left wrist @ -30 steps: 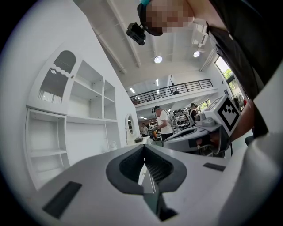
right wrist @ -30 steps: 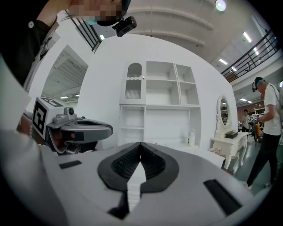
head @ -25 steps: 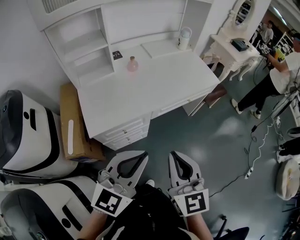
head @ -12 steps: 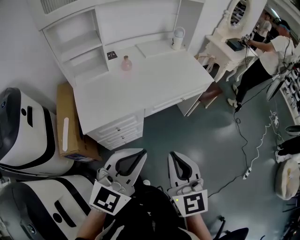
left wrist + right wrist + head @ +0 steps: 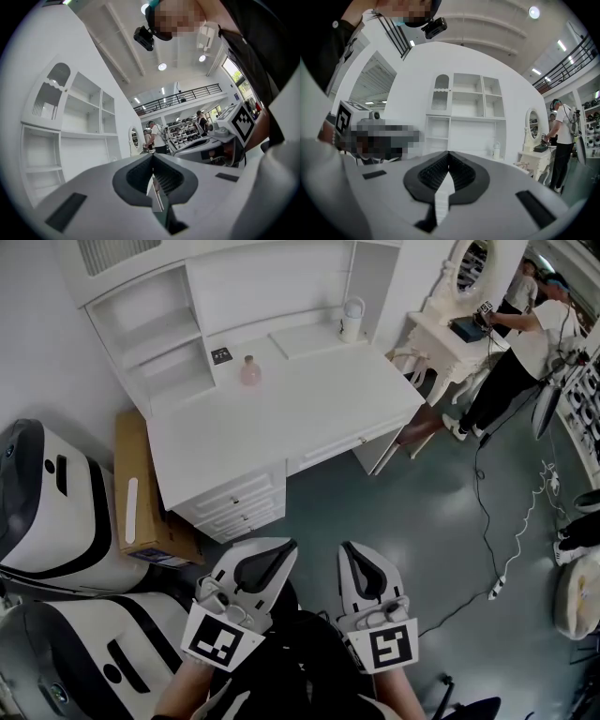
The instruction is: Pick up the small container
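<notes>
Pink and small, the container (image 5: 249, 371) stands far left on the white worktop (image 5: 281, 427), just beside the shelf unit (image 5: 159, 343). Only the head view shows it. The right gripper view catches the shelving and a white flask (image 5: 497, 151), and the left gripper view tilts up to the ceiling (image 5: 140, 51). The left gripper (image 5: 277, 551) and right gripper (image 5: 354, 555) are held low and near, jaws pressed together and empty, well apart from the container. Both have stayed put over the last second, while the worktop has slid slightly left in view.
</notes>
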The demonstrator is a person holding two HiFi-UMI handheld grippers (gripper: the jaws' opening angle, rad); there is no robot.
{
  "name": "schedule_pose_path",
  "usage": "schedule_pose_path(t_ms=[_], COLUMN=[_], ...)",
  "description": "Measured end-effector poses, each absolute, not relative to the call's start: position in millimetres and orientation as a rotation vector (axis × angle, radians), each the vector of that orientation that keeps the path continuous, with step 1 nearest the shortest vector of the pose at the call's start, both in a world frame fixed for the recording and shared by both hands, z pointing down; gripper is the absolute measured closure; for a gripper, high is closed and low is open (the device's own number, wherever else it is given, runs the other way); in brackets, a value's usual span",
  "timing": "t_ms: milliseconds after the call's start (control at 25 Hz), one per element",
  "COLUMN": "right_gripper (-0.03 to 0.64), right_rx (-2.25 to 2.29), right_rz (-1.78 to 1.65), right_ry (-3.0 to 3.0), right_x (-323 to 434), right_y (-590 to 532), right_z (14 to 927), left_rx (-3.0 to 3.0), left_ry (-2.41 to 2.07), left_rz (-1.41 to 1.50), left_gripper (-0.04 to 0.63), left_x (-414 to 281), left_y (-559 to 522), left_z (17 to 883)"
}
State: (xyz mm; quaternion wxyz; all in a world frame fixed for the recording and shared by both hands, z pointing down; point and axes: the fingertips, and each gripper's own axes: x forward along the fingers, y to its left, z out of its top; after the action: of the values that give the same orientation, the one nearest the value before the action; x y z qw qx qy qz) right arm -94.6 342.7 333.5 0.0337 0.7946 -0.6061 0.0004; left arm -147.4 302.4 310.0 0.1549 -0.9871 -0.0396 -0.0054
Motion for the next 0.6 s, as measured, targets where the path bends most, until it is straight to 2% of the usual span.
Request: schedule_pose_path(t_ms=[600], right_gripper=[0.615], right_rx=[2.429], right_rz=[0.005], right_ry=[-1.879], right_x=[-62], right_y=[315], right_z=[340], left_rx=[-2.827], left_ry=[-0.086], left_rz=[-0.011], left_gripper=[0.595], left_x=[-114], left_y=[272], left_z=[312])
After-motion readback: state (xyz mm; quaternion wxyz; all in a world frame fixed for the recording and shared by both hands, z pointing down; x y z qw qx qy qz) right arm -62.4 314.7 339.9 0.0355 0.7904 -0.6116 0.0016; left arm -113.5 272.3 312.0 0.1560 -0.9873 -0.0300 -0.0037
